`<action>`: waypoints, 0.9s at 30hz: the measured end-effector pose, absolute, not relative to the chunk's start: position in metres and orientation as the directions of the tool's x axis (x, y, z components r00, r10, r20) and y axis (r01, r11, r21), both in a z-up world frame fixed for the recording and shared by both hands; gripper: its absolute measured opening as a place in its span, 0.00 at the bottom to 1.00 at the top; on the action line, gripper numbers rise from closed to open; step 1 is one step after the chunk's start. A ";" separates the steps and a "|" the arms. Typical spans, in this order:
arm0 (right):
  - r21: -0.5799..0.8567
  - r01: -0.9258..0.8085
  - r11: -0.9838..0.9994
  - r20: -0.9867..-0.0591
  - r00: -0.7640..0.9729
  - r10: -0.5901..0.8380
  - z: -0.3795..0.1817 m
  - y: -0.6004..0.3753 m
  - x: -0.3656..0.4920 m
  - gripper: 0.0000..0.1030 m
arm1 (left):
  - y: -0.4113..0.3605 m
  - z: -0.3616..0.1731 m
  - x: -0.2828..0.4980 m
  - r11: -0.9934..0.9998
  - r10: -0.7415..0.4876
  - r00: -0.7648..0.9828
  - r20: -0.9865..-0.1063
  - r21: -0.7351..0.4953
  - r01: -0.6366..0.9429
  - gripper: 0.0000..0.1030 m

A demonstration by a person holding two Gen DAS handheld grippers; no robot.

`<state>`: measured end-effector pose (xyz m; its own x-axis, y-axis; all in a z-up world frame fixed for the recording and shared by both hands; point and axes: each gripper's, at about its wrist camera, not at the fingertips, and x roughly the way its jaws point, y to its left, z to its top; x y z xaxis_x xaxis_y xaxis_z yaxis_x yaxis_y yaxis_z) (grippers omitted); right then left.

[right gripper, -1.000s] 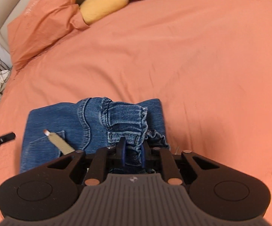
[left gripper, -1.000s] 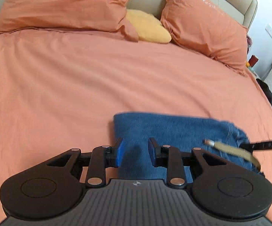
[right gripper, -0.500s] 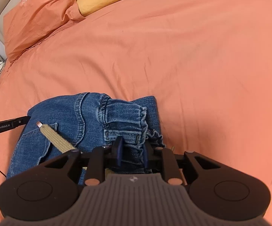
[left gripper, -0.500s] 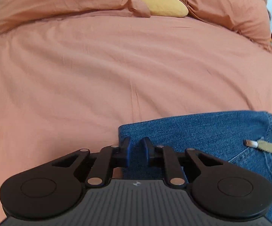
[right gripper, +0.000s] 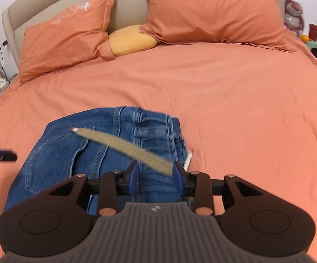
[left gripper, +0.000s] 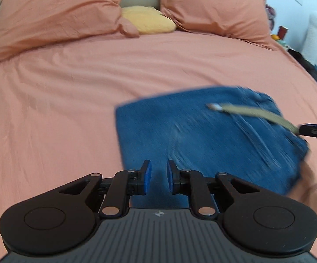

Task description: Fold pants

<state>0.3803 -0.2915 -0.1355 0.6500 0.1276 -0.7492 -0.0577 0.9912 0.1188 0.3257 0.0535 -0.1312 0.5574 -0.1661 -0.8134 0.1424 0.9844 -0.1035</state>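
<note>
Left black two-finger gripper, blue pads slightly apart, holds nothing. Right black gripper is spread wide, empty. Between them, blue denim pants lie as a compact folded rectangle on the orange bedsheet, tan webbing belt on top. Folding looks essentially finished. No readable writing.

right gripper – jaws now apart, waistband released | left gripper – parted again, backed off | jeans – lie folded flat
</note>
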 end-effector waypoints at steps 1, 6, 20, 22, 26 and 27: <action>0.126 -0.045 0.991 -0.745 0.655 0.125 -0.139 -0.292 0.374 0.29 | 0.052 -0.133 0.316 0.983 -0.173 0.549 -0.818 -0.113 0.142 0.19; 0.089 0.032 0.996 -0.734 0.678 0.044 -0.165 -0.279 0.349 0.28 | 0.051 -0.143 0.270 0.988 -0.151 0.554 -0.818 -0.112 0.104 0.20; 0.151 0.014 0.988 -0.669 0.737 0.092 -0.175 -0.292 0.328 0.29 | 0.047 -0.186 0.234 1.000 0.008 0.528 -0.849 -0.001 -0.017 0.49; 0.175 0.017 0.984 -0.666 0.739 0.105 -0.177 -0.296 0.328 0.29 | 0.054 -0.188 0.237 0.997 -0.033 0.525 -0.851 -0.067 -0.046 0.33; 0.188 0.013 0.982 -0.659 0.743 0.116 -0.179 -0.299 0.327 0.29 | 0.033 -0.170 0.226 0.996 0.028 0.569 -0.822 0.071 0.054 0.20; 0.184 0.010 0.983 -0.659 0.743 0.116 -0.179 -0.298 0.327 0.29 | 0.027 -0.167 0.223 0.986 0.054 0.578 -0.814 0.136 0.100 0.19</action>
